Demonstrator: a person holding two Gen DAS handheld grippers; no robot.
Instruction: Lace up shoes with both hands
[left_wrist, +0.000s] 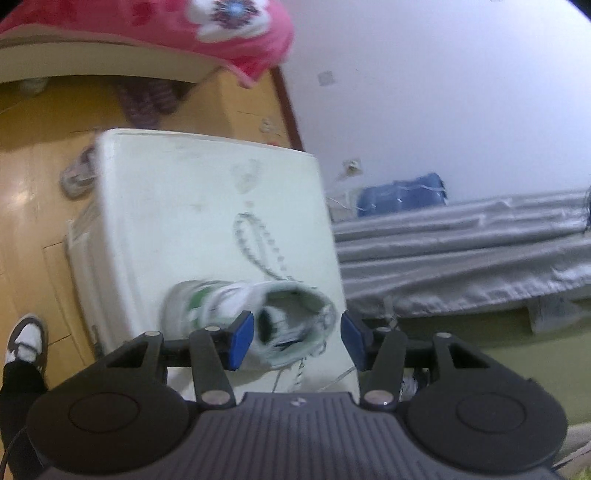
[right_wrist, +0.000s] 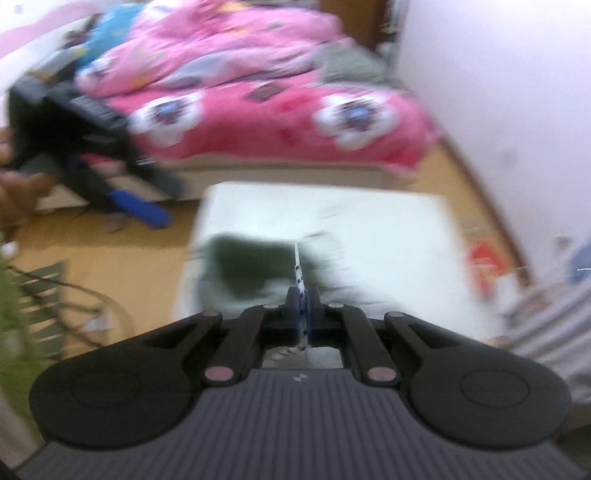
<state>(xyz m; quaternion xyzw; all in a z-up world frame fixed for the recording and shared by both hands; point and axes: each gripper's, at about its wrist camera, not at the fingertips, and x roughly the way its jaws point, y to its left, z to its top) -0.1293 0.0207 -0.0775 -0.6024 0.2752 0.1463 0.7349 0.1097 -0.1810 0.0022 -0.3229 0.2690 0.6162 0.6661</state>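
Shoe (left_wrist: 251, 317) first: we see a white sneaker with green marks lying on a white box (left_wrist: 207, 206), near the box's six o'clock edge in the left wrist view, its open collar turned toward the camera. Its speckled lace (left_wrist: 258, 243) loops loosely across the box top toward twelve o'clock, and more strands trail off the near edge.

Just in front of the shoe hangs the left gripper (left_wrist: 297, 341). Its blue pads (left_wrist: 242, 339) stand apart with nothing pinched between them — the shoe's collar shows through the gap, though we cannot tell whether either pad touches it.

In the right wrist view, which is heavily blurred, the right gripper (right_wrist: 302, 308) has its fingers pressed together on a strand of the same white, dark-flecked lace, which runs taut from the pads toward twelve o'clock to the dark smear of the shoe on the box.

Further out, a bed with a pink flowered quilt (right_wrist: 258, 110) fills the ten-to-one o'clock band of that view. At nine o'clock we make out the person's hand (right_wrist: 18, 195), and a wooden floor (right_wrist: 110, 251) surrounds the box.
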